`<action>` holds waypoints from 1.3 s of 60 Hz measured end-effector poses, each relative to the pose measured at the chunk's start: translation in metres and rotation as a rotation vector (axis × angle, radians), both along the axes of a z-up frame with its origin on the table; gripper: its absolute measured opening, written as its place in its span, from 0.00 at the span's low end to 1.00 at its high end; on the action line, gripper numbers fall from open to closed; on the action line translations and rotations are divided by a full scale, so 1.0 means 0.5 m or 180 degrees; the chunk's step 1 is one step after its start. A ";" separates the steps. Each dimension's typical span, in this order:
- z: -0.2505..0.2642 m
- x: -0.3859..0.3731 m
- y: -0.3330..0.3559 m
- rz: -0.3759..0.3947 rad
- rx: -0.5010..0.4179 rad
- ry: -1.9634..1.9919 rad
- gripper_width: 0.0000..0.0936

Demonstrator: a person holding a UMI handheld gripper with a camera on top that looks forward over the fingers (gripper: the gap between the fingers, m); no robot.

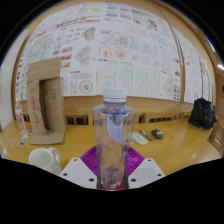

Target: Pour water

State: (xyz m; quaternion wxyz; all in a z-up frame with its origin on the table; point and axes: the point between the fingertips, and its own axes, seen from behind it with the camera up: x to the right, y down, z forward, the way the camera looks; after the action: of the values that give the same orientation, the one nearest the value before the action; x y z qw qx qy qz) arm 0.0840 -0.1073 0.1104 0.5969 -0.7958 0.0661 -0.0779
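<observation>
A clear plastic water bottle with a pale blue-white screw cap (114,135) stands upright between the two fingers (112,178) of the gripper, its long axis vertical and its capped mouth pointing straight up. The fingers are clenched on the bottle's lower body, the white finger shells flanking it on the left and right and the magenta pads (96,160) pressing against its sides, so the bottle is grasped near its base. The bottle's wall is transparent and ribbed; how much water it holds cannot be told, since the wall shows mostly the things behind it. The cap is on. Near and to the left of the fingers, a white ceramic mug (44,158) sits on the yellowish wooden desk (175,145) with its open mouth facing up; its contents cannot be seen. Farther left, a brown cardboard box-like stand (44,100) rises upright from the desk. To the right of the bottle, a few small items lie on the desk, among them a small dark object (157,133) and a light green one (140,138), too small to identify. At the far right a black bag (203,112) rests against the wall edge. Beyond the desk, the far wall is covered by large white sheets printed with diagrams and coloured patterns (110,50).
</observation>
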 end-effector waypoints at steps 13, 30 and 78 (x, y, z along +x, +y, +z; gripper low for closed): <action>-0.040 0.005 -0.002 0.0030 -0.0081 0.0036 0.47; -0.031 -0.001 -0.058 -0.0067 -0.0347 0.0220 0.92; 0.170 -0.243 -0.889 -0.0117 -0.0625 -0.0034 0.91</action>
State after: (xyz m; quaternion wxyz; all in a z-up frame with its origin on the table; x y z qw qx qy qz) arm -0.0374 -0.5518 0.1955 0.5148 -0.8487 0.0696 -0.0991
